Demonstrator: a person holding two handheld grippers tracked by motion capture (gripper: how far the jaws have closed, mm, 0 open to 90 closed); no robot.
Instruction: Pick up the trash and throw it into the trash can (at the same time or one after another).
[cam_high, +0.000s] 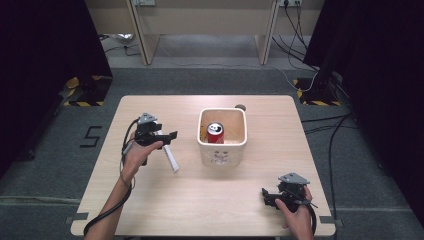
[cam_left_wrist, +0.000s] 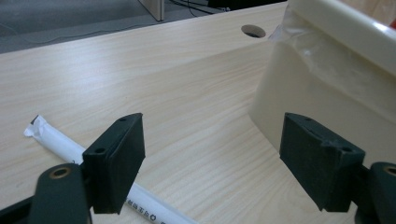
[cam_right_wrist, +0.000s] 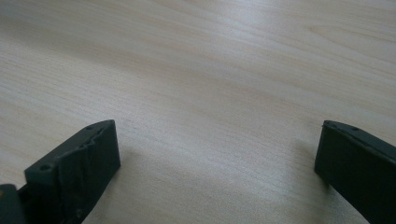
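Jaws of the left gripper (cam_high: 172, 135) stand wide apart with nothing between the pads, held above the wooden table (cam_high: 150, 205) to the left of the cream square bin (cam_high: 222, 150). In the left gripper view its two black jaws frame bare tabletop, and the white paper-wrapped tube (cam_left_wrist: 65, 148) lies on the wood just beneath and beside the left-hand jaw, running diagonally out of the bottom of the picture; whether that jaw touches it I cannot tell. In the high view the same white tube (cam_high: 171, 159) lies slanted on the table, just below the gripper and near the bin's left wall, apart from it. The bin's wall (cam_left_wrist: 299, 88), with clear tape over its upper part, rises at the right of the left gripper view. A red drink can (cam_high: 215, 133) lies inside the bin. A round hole (cam_high: 240, 106) in the tabletop sits just behind the bin.

The right gripper (cam_high: 267, 196) sits low over the near right part of the table, well apart from the bin. In the right gripper view its jaws are spread wide over bare wood, gripping nothing
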